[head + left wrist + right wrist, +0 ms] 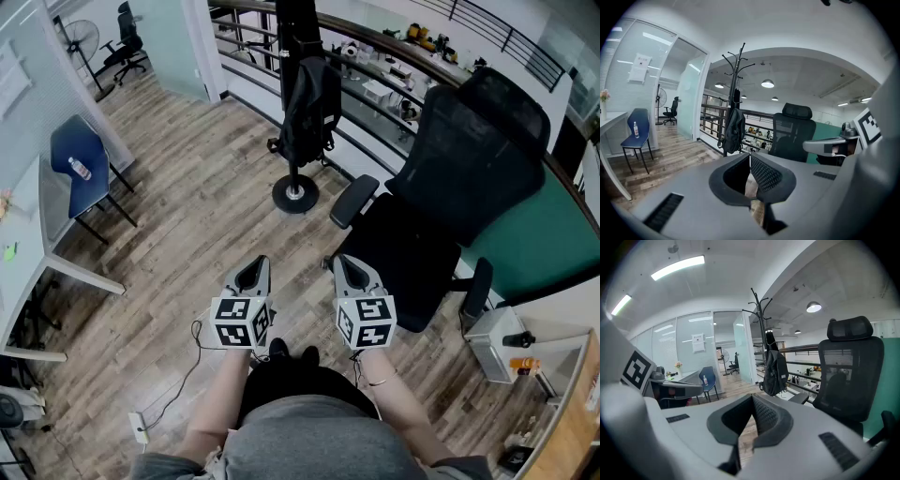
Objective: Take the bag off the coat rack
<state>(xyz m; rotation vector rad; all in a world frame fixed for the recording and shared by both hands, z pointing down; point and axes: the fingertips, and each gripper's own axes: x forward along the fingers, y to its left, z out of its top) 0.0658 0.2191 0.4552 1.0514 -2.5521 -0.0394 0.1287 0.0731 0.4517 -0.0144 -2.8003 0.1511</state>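
Note:
A black backpack (310, 105) hangs on a black coat rack (296, 192) with a round base, well ahead of me on the wood floor. The backpack (734, 131) also shows in the left gripper view on the rack (736, 77), and the backpack (775, 372) hangs from the rack (761, 315) in the right gripper view. My left gripper (253, 271) and right gripper (349, 267) are held side by side close to my body, far short of the rack. Both are shut with nothing between the jaws.
A black office chair (441, 197) stands right of the rack, close to my right gripper. A railing (375, 56) runs behind the rack. A blue chair (82, 169) with a bottle on it and a white desk (37, 272) stand at the left. A cable (183, 375) lies on the floor.

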